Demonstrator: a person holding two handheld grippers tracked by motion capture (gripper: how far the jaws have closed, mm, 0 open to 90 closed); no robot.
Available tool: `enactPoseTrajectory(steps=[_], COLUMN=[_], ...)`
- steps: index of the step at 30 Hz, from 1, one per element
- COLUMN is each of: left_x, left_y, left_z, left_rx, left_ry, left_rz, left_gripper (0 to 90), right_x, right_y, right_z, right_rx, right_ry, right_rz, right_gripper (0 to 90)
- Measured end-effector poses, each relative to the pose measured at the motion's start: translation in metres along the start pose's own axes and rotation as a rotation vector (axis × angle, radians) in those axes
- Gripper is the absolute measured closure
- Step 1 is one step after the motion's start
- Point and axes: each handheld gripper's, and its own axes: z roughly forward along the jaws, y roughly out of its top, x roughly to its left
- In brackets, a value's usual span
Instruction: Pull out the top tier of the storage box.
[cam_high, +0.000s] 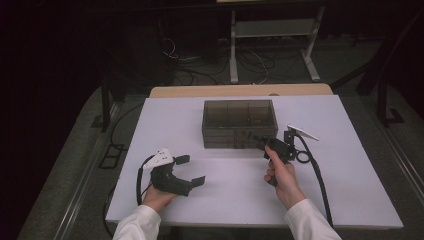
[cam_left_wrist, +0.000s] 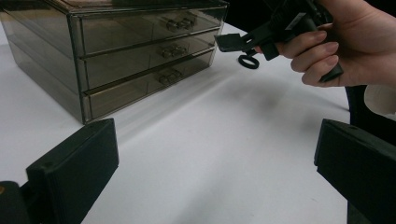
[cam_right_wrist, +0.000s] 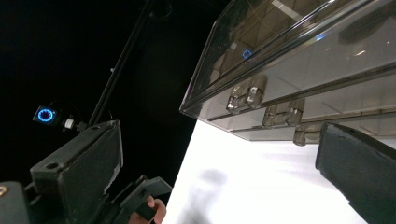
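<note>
High view shows your white bench (cam_high: 235, 185) on grey carpet, dark room and cables beyond. The smoky drawer box (cam_high: 239, 123) sits at twelve o'clock; no label is readable. Your left hand-held gripper (cam_high: 190, 171) rests released at seven o'clock. Your right hand-held gripper (cam_high: 260, 141), jaws apart, nears the drawer fronts, its tips hard to make out.
</note>
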Motion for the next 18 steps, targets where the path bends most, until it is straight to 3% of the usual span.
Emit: enactPoseTrajectory(steps=[5,18], left_x=[0.000,0.000], left_y=[0.000,0.000], left_z=[0.000,0.000], left_rx=[0.001,-0.004], left_ry=[-0.002,-0.006], left_rz=[-0.001,-0.002], left_gripper=[0.0,0.0], right_x=[-0.003,-0.005], right_y=[0.001,-0.003], right_z=[0.002,0.012], right_rx=[0.002,-0.028], right_ry=[0.011,0.005], right_rz=[0.047,0.100], right_gripper=[0.2,0.4])
